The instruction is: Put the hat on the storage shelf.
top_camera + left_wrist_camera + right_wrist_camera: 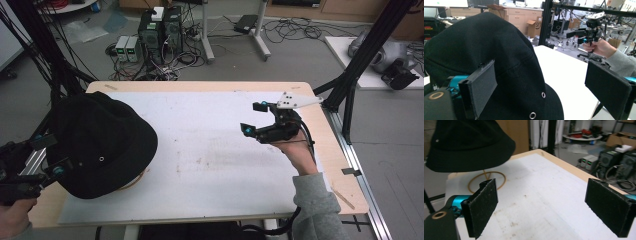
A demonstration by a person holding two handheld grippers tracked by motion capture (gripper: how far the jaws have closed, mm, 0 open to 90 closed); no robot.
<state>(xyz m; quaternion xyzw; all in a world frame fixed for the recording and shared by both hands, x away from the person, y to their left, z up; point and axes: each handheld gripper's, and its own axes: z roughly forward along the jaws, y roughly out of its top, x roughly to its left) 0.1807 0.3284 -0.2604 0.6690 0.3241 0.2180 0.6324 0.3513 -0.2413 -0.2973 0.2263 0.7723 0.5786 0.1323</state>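
- left gripper [47, 167] sits at the tabletop's [210, 150] left edge, jaws spread wide, 1 pad against the black hat [100, 142], gripping nothing.
- the hat rests on a wire stand [486, 181]; for a clean hold, i judge both pads should close on the brim.
- right gripper [255, 120] hovers well apart, wide open, empty.

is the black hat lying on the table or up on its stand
On its stand: the black hat sits raised above the table, a gold ring base below it.
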